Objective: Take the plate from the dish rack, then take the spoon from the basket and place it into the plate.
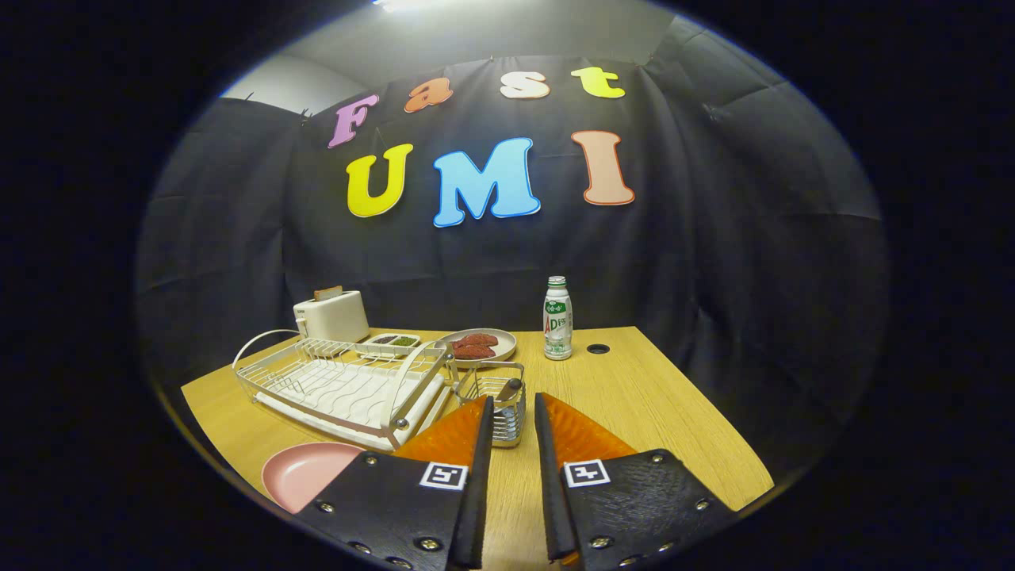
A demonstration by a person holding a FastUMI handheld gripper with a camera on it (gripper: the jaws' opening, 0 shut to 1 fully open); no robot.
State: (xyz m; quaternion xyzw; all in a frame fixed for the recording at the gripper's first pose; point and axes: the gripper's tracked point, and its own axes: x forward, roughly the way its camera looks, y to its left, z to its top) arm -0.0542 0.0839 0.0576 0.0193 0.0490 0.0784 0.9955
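One labelled bottle [557,319], print unreadable.

Wire basket [499,396], wood-grain table [634,396]

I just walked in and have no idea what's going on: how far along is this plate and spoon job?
Roughly halfway. The pink plate already lies on the table in front of the dish rack, which looks empty. The gripper has its fingers open, holding nothing, aimed at the wire basket, where the spoon handle sticks up. Grabbing the spoon and setting it in the plate is left.
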